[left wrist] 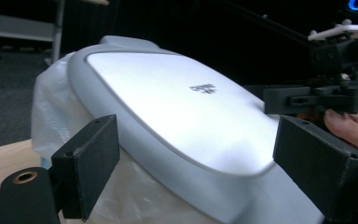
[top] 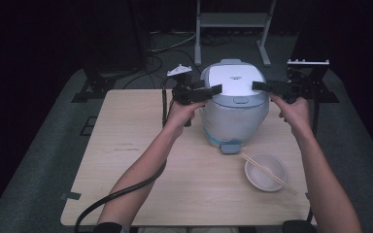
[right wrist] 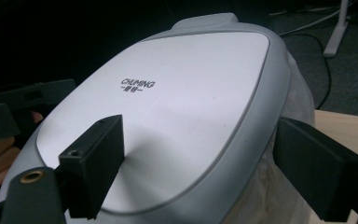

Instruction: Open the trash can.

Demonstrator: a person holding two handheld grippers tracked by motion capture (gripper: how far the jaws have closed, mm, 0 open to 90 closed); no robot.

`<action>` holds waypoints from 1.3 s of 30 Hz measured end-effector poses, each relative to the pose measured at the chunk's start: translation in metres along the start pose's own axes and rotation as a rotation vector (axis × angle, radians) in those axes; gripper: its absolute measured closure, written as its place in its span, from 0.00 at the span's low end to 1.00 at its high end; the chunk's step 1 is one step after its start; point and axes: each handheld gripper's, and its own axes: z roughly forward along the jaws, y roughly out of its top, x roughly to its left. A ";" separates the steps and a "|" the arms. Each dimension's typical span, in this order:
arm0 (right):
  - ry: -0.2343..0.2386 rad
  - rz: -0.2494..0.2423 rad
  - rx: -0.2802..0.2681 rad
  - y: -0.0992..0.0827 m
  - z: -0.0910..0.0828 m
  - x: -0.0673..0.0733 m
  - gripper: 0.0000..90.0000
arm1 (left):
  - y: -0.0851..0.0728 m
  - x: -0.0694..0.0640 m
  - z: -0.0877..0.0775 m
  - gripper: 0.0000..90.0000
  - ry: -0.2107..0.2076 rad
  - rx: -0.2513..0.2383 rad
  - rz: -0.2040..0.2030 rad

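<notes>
A grey rice cooker with a white lid stands at the back middle of the table, its body wrapped in thin plastic. My left gripper is at the lid's left edge and my right gripper at its right edge, both level and pointing inward. In the left gripper view the left gripper stands open, with the lid between and beyond its jaws. In the right gripper view the right gripper is open too, one jaw over the lid, the other beside the cooker's wall.
A white bowl with chopsticks laid across it sits at the front right of the wooden table. A black cable trails off the front left edge. Stands and cables fill the dark floor behind.
</notes>
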 end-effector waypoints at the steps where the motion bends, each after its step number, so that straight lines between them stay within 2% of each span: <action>1: 0.002 0.011 -0.006 0.000 0.002 -0.001 0.17 | 0.000 0.001 0.002 0.16 0.011 0.006 -0.006; 4: 0.043 0.056 -0.007 -0.001 0.006 -0.006 0.18 | -0.002 0.003 0.007 0.16 0.042 0.029 -0.016; 8: 0.035 0.049 -0.014 -0.002 0.006 -0.005 0.18 | -0.007 0.007 0.010 0.17 -0.007 0.027 -0.071; 12: 0.033 0.051 -0.011 -0.002 0.006 -0.003 0.18 | -0.008 0.005 0.009 0.17 -0.003 0.024 -0.055; 17: 0.056 0.048 0.005 -0.005 0.005 0.001 0.19 | -0.006 0.006 0.001 0.17 -0.001 0.045 -0.044; 24: 0.101 0.027 0.029 -0.011 0.013 0.021 0.19 | -0.014 0.010 -0.030 0.17 0.009 0.023 -0.035; 25: 0.101 0.027 0.029 -0.011 0.013 0.021 0.19 | -0.014 0.010 -0.030 0.16 0.009 0.023 -0.035; 26: 0.118 0.025 0.038 -0.013 0.016 0.028 0.19 | -0.015 0.012 -0.041 0.16 0.009 0.019 -0.038; 27: 0.126 0.019 0.038 -0.014 0.019 0.032 0.19 | -0.015 0.012 -0.041 0.16 0.009 0.019 -0.038; 28: 0.133 0.020 0.043 -0.015 0.021 0.036 0.19 | -0.017 0.013 -0.052 0.16 0.014 0.021 -0.040; 30: 0.144 0.016 0.047 -0.017 0.025 0.045 0.19 | -0.018 0.016 -0.064 0.16 0.017 0.024 -0.037; 31: 0.144 0.016 0.047 -0.017 0.025 0.045 0.19 | -0.018 0.016 -0.064 0.16 0.017 0.024 -0.037; 33: 0.164 0.010 0.048 -0.022 0.031 0.059 0.19 | -0.020 0.018 -0.079 0.16 0.025 0.026 -0.036; 36: 0.175 -0.002 0.052 -0.025 0.035 0.069 0.19 | -0.021 0.020 -0.088 0.16 0.026 0.023 -0.033; 37: 0.180 -0.002 0.054 -0.027 0.036 0.073 0.19 | -0.023 0.022 -0.097 0.16 0.025 0.020 -0.034; 38: 0.186 -0.008 0.057 -0.028 0.037 0.076 0.19 | -0.023 0.022 -0.097 0.16 0.025 0.020 -0.034; 39: 0.191 -0.010 0.057 -0.029 0.039 0.079 0.19 | -0.024 0.024 -0.106 0.16 0.026 0.018 -0.033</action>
